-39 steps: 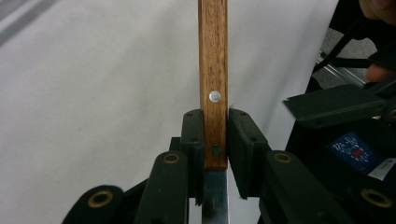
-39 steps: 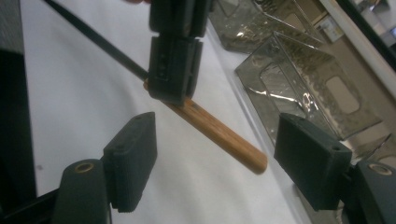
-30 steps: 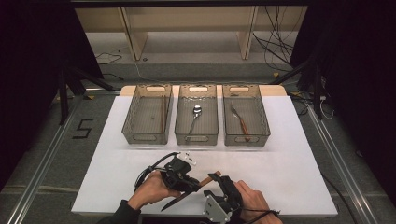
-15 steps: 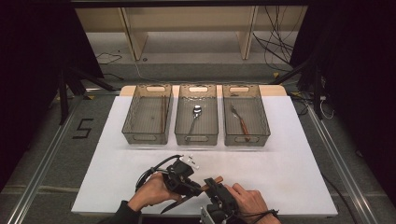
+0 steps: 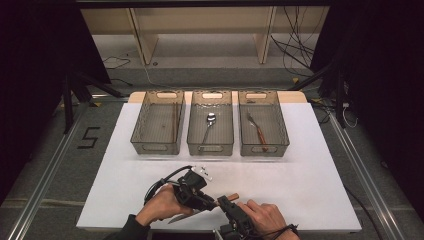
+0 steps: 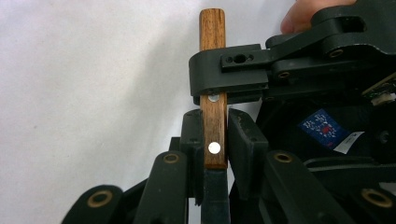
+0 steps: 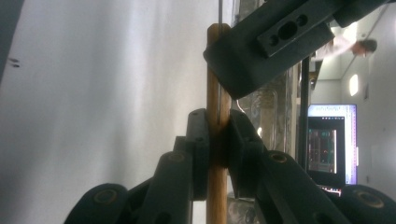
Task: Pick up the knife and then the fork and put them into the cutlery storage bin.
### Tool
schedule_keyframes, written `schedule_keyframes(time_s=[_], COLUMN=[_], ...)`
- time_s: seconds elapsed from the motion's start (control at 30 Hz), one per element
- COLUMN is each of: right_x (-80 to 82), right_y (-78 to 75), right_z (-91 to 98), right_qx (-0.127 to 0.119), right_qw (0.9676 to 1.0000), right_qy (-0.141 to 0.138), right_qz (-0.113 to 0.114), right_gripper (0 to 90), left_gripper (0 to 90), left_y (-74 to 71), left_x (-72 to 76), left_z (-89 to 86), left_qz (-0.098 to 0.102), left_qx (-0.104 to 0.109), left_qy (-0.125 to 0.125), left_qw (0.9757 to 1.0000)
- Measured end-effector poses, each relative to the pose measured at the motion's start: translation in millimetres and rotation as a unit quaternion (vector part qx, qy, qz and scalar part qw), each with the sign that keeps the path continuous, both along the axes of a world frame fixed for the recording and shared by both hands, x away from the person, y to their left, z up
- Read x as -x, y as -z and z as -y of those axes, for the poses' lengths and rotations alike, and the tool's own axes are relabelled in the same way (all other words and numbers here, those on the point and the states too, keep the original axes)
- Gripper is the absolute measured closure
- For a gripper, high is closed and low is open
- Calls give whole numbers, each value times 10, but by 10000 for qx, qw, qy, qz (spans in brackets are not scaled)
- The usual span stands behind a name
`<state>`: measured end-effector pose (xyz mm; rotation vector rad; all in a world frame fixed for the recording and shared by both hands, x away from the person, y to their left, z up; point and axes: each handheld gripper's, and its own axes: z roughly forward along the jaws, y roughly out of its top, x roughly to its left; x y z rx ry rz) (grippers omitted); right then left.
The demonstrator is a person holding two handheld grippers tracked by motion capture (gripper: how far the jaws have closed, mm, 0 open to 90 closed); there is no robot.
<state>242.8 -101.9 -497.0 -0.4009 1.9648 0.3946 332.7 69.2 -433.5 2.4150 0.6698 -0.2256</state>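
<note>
Knife (image 6: 214, 119): at the mat's (image 5: 310, 185) near edge, wooden handle clamped by left gripper (image 6: 213, 140) and right gripper (image 7: 218, 140), whose jaws have just been closing. Release one gripper only once the other's hold is firm.

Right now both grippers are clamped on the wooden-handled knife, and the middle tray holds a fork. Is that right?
Not quite: the middle tray holds a spoon, as the high view shows; the fork lies in the right-hand tray. Both the left gripper and the right gripper, whose jaws have just been closing, clamp the knife.

Three bins (image 5: 210, 125) hold chopsticks (image 5: 174, 121), spoon (image 5: 208, 125), fork (image 5: 257, 128).
</note>
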Motion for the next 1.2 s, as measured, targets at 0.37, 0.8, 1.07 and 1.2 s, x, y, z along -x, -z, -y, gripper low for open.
schedule_keyframes(time_s=[0.37, 0.8, 1.07, 1.2], right_x=[-36, -158, -298, -359], right_y=[-32, -178, -321, -385], right_z=[65, 254, 446, 509], right_qx=[-12, -430, -771, -961], right_qw=[9999, 9972, 9923, 9892], right_qy=[145, 541, 859, 944], right_qz=[-68, -283, -449, -569], right_gripper=[811, 811, 811, 811], left_gripper=[567, 295, 264, 258], left_y=[-174, -239, -103, -27], left_x=[-67, -197, -278, -292], left_z=[-295, -804, -1039, -1070], left_qz=[344, 1038, 1241, 1343], left_qx=[382, 1120, 1193, 1244], left_qy=[-481, -1422, -1969, -2146], left_qw=[9975, 9780, 9652, 9594])
